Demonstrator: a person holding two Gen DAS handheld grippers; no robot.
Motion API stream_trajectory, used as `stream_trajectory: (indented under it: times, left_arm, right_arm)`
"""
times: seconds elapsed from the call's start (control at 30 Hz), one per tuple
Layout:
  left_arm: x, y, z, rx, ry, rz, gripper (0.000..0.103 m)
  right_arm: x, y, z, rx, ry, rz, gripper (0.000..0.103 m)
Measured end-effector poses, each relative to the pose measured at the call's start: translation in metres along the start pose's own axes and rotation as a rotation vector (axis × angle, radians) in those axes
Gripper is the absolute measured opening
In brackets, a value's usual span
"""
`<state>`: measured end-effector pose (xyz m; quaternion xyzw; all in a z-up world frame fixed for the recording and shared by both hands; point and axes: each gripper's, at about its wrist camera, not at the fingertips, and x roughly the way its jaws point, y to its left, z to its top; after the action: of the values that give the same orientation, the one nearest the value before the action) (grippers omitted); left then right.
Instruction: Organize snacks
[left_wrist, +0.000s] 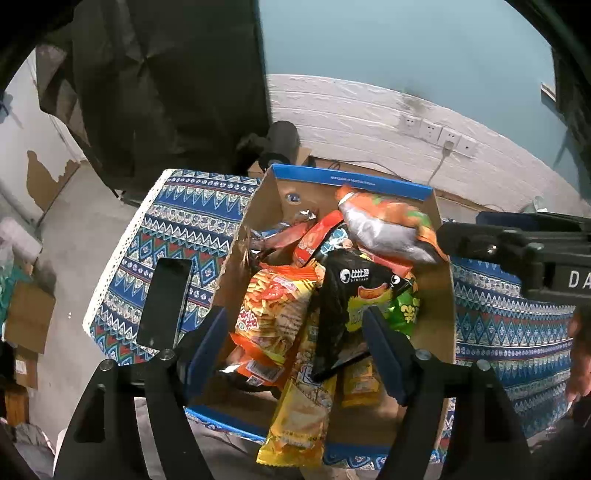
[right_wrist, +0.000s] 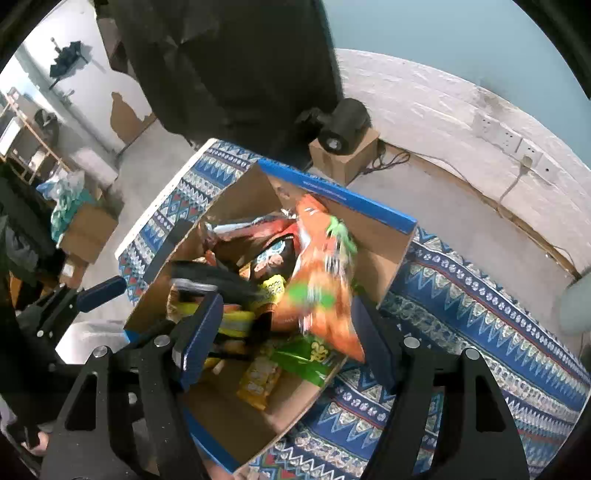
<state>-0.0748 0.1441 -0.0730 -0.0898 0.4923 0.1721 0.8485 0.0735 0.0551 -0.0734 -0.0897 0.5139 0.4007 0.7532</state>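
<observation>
An open cardboard box with a blue rim (left_wrist: 351, 180) (right_wrist: 340, 194) sits on a patterned cloth and holds several snack bags. My left gripper (left_wrist: 295, 332) is open above the box, over an orange-yellow chips bag (left_wrist: 273, 314) and a black bag (left_wrist: 347, 295). My right gripper (right_wrist: 288, 332) is open above the box too. An orange bag with green print (right_wrist: 321, 284) is blurred in mid-air between and beyond its fingers, not touched by them; it also shows in the left wrist view (left_wrist: 388, 225).
A black phone (left_wrist: 164, 302) lies on the blue patterned cloth (left_wrist: 177, 221) left of the box. A black device sits on a small carton (right_wrist: 343, 147) beyond the table. Wall sockets with a cable (left_wrist: 443, 136) are behind. Cartons stand on the floor (right_wrist: 85, 229) at left.
</observation>
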Motion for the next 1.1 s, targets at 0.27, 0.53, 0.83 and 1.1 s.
stream_trajectory:
  times: [0.27, 0.53, 0.83, 1.1]
  left_arm:
    - [-0.021, -0.004, 0.001, 0.004, -0.029, -0.014, 0.083]
    - [-0.039, -0.012, -0.003, 0.033, -0.066, -0.003, 0.086]
    - [-0.055, -0.022, -0.006, 0.046, -0.088, -0.016, 0.088]
    - [-0.058, -0.03, -0.009, 0.063, -0.09, -0.012, 0.088]
  right_arm:
    - [-0.022, -0.005, -0.011, 0.007, -0.027, -0.026, 0.079]
    - [-0.041, -0.013, -0.027, 0.012, -0.057, -0.037, 0.08]
    - [-0.063, -0.026, -0.053, 0.028, -0.083, -0.041, 0.081]
    - [-0.085, -0.027, -0.068, 0.009, -0.138, -0.073, 0.081]
